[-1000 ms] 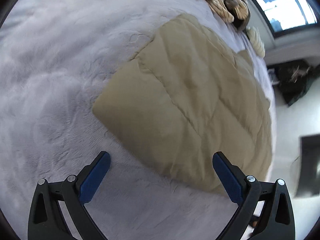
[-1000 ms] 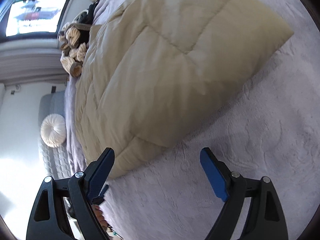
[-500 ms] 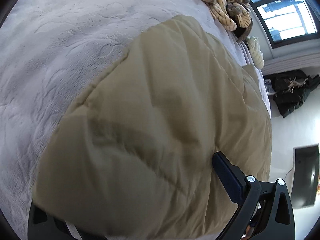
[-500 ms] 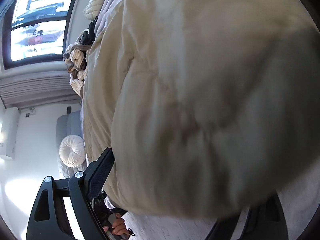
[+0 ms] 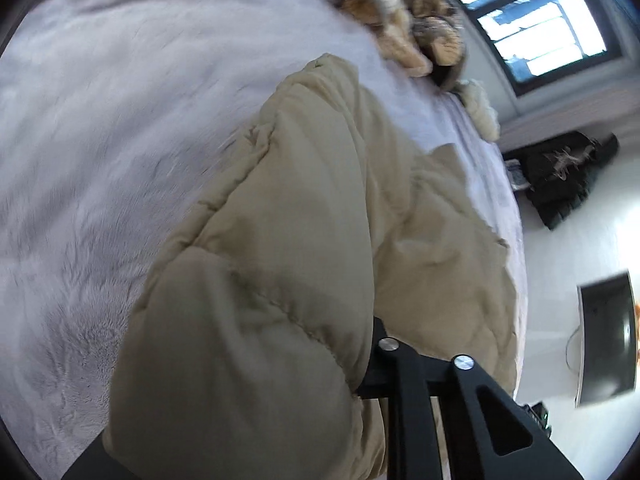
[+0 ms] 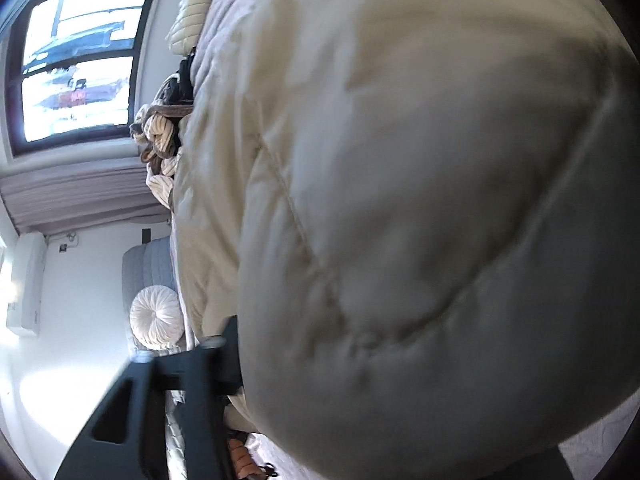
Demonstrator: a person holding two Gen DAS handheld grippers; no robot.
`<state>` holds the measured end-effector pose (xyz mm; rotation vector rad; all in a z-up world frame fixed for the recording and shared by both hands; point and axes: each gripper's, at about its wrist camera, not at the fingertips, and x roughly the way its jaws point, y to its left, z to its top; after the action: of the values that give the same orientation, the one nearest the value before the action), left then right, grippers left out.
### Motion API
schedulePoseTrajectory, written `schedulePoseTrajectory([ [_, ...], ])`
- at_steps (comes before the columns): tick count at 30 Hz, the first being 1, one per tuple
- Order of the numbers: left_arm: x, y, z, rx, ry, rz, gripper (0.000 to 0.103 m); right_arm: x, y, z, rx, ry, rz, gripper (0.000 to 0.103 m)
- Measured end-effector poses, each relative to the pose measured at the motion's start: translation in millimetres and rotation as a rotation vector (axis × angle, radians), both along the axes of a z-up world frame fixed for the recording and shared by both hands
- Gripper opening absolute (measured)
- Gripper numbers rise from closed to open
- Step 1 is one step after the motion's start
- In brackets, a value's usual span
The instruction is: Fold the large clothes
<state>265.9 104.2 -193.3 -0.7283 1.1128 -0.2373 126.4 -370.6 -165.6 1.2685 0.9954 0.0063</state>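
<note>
Beige quilted coat (image 5: 304, 240) bunched up, fills centre and lower frame, over grey bed cover (image 5: 100, 140). Left gripper (image 5: 320, 392) jaws clamped on coat corner. Right gripper (image 6: 280, 364) jaws buried in coat; grip appears closed on it. Knitted clothes pile (image 5: 404, 36) upper right by window (image 5: 536, 24).

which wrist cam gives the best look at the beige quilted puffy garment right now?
Left wrist. It shows the beige quilted puffy garment lifted off the lavender fleece bedspread, with seams and folded edge readable. In the right wrist view the garment fills the frame, blurred, hiding its outline.
</note>
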Motion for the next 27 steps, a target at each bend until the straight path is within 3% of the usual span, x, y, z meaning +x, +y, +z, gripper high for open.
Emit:
schedulePoseTrajectory([
  [2, -2.5, 0.9, 12.3, -0.011, -0.032, -0.011, 0.019, 0.3, 1.7, 12.8, -0.035, -0.023, 0.013, 0.026],
  [4, -6.1, 2.0, 26.1, -0.019, -0.067, -0.024, 0.019, -0.3, 2.2, 22.2, -0.044, -0.049, 0.025, 0.023],
  [12, -39.9, 8.2, 64.1, -0.005, -0.115, -0.096, 0.019, -24.5, 5.4, 56.1, -0.070, -0.106, 0.068, 0.021],
  [20, -128.1, 36.9, 64.5, -0.004, -0.040, -0.157, 0.019, -101.3, 18.3, 66.4, -0.034, -0.058, 0.088, 0.021],
  [27, -190.0, 60.5, 36.4, 0.018, 0.071, -0.192, 0.019, -173.6, 34.8, 49.8, 0.003, 0.016, 0.062, 0.021],
])
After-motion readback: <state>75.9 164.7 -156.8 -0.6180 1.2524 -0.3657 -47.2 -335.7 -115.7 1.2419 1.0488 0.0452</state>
